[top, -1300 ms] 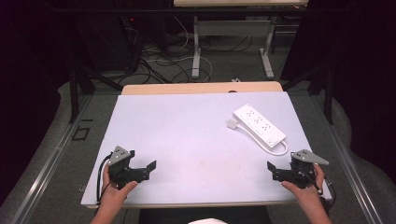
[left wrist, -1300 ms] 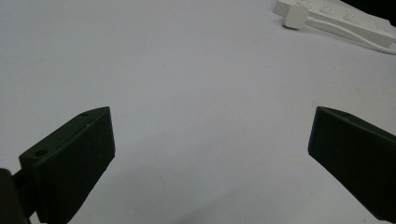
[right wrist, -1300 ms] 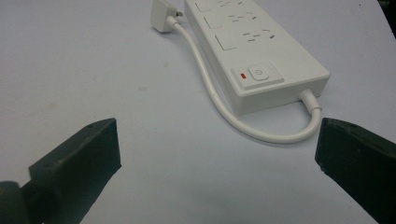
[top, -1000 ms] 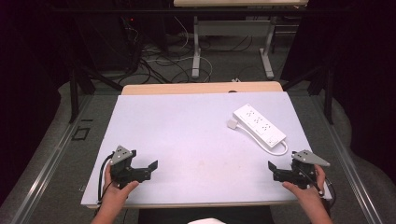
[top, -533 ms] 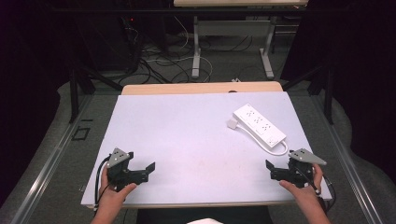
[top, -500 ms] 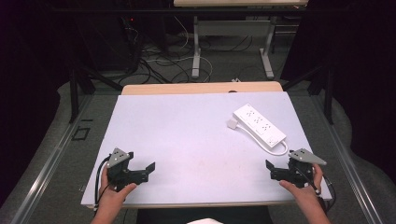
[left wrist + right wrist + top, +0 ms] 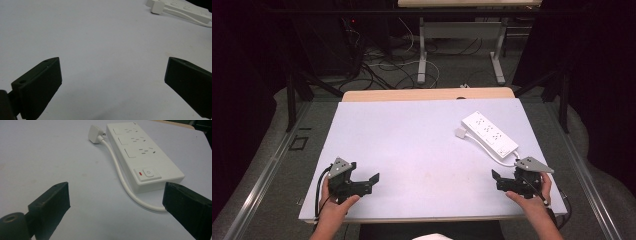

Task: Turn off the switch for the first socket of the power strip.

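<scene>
A white power strip [image 7: 489,132] lies flat on the right half of the white table [image 7: 422,150], with three socket groups and a switch with a red mark [image 7: 147,173]. Its white cable [image 7: 120,172] curls back to a plug [image 7: 95,133] lying next to the strip's far end. My right gripper [image 7: 497,181] is held open near the front right edge, a short way from the strip's switch end; nothing sits between its jaws [image 7: 116,187]. Near the front left edge, my left gripper [image 7: 371,182] is open over bare table [image 7: 112,62]. The strip [image 7: 185,7] is far off from it.
A wooden strip [image 7: 427,94] borders the table's far edge. Beyond it, the floor holds tangled cables [image 7: 382,62] and the legs of another desk [image 7: 424,50]. Dark frame posts [image 7: 292,95] stand at both sides of the table.
The right gripper has drifted slightly to the left along the front edge. The left gripper has hardly moved. Both stay open.
</scene>
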Available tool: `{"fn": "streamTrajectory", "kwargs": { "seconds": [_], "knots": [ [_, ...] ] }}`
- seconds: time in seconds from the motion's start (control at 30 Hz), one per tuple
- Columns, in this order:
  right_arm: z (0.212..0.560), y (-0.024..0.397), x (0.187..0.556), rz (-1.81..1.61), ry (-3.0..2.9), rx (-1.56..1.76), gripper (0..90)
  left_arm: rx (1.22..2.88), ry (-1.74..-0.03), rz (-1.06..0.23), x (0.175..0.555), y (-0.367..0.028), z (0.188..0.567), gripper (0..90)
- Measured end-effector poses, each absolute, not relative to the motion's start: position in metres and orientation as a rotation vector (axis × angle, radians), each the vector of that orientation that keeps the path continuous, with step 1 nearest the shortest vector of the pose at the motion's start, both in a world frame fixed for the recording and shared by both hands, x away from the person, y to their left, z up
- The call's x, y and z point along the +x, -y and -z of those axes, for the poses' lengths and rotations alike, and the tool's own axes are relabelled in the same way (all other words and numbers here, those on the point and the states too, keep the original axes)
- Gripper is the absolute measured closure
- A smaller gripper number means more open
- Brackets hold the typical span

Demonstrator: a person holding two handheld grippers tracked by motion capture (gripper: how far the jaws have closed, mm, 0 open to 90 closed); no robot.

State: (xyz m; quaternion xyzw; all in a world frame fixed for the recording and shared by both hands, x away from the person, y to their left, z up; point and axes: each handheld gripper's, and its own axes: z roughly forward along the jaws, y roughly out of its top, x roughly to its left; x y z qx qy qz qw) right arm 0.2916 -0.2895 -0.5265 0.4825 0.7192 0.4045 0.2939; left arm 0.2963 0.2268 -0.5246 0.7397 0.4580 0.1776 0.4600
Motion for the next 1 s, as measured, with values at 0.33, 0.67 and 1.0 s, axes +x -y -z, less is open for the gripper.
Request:
{"fn": "streamTrajectory", "kwargs": {
  "seconds": [0.33,0.67,1.0],
  "knots": [
    [0.519,0.288,0.293,-1.066,-1.932,1.281,15.3,1.806,-1.137,-0.443,0.295,-0.230,0.524,1.9],
    [0.514,0.286,0.298,-1.069,-1.998,1.284,22.3,1.833,-1.130,-0.449,0.294,-0.227,0.524,1.9],
    [0.504,0.276,0.305,-1.034,-2.079,1.218,28.2,1.827,-1.137,-0.452,0.293,-0.227,0.525,1.9]
  ]
}}
